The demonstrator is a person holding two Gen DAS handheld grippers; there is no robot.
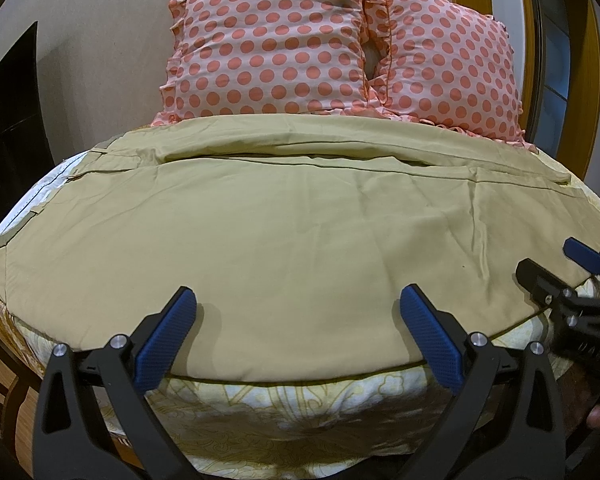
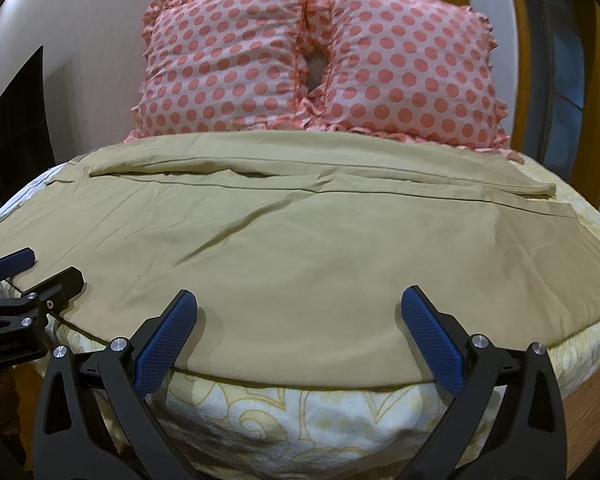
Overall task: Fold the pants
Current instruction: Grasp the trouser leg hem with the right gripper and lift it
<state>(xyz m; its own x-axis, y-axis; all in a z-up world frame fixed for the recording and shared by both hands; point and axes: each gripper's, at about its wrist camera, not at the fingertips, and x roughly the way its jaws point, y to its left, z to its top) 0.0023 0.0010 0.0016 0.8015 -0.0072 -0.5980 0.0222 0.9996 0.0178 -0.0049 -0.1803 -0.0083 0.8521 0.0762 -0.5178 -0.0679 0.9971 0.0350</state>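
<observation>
Khaki pants [image 1: 284, 232] lie spread flat across the bed, one leg along the near edge and the other along the far side by the pillows; they also show in the right wrist view [image 2: 300, 248]. My left gripper [image 1: 298, 300] is open, its blue pads just above the near edge of the pants, holding nothing. My right gripper [image 2: 300, 300] is open in the same way, further right along that edge. The right gripper shows at the right of the left wrist view [image 1: 556, 268]. The left gripper shows at the left of the right wrist view [image 2: 40, 268].
Two pink pillows with orange dots [image 1: 332, 48] lean against the wall at the head of the bed. A white and yellow patterned sheet [image 2: 300, 412] covers the mattress. A wooden bed frame [image 1: 16, 400] shows at lower left. A dark panel [image 1: 12, 128] stands at left.
</observation>
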